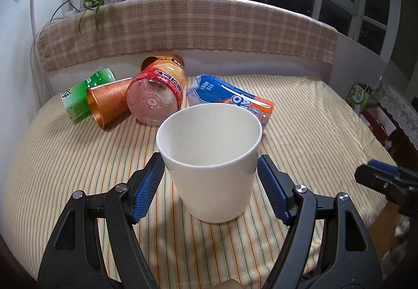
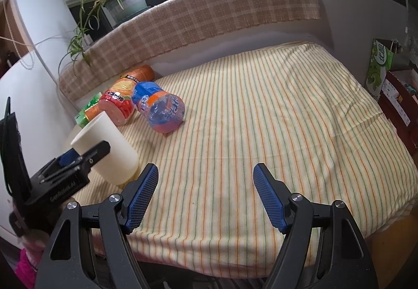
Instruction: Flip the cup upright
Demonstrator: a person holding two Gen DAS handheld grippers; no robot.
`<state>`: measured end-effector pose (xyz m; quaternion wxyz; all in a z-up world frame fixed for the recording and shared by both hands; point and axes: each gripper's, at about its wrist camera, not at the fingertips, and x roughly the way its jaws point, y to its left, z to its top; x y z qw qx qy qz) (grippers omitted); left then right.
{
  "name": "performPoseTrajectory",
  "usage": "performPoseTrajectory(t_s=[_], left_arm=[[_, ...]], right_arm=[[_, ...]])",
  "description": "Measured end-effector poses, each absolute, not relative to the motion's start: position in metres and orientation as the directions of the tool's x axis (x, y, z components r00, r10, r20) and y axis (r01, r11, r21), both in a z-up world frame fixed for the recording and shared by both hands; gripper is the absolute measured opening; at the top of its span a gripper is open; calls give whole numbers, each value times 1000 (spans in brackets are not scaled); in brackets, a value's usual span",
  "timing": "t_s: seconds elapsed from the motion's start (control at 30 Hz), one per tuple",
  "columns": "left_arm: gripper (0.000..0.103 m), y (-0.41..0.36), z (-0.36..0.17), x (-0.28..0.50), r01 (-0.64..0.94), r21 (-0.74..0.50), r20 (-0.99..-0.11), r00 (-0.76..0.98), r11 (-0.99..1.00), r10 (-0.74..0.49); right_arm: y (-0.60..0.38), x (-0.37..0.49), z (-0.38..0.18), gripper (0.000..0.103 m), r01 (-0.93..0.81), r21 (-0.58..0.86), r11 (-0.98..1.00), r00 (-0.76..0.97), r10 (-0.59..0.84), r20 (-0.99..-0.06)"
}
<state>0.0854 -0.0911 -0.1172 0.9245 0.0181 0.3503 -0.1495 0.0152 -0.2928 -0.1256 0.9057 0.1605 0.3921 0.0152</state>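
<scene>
Cup (image 1: 211, 158) upright on striped cloth (image 1: 78, 171), mouth up, between left gripper (image 1: 210, 166) pads. Jaws spread; slight gaps, no grip evident. Right gripper (image 2: 205, 179) wide open, empty, well apart. Release step, likely; next: back left gripper away without tipping.

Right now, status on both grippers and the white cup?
Left gripper open, straddling white cup, small gaps both sides. Cup upright on striped cloth, mouth up. Right gripper open, empty. Bottles lying behind cup, clear of it.
</scene>
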Motion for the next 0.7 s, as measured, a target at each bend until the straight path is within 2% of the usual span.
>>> performPoseTrajectory(t_s=[0.3, 0.7], left_arm=[[75, -95, -117, 72, 356, -75, -661, 682, 932, -313], [78, -82, -109, 57, 365, -105, -657, 673, 925, -340]], right_arm=[[-288, 14, -126, 75, 89, 307, 948, 691, 163, -704], [-278, 9, -117, 75, 72, 263, 962, 713, 135, -688]])
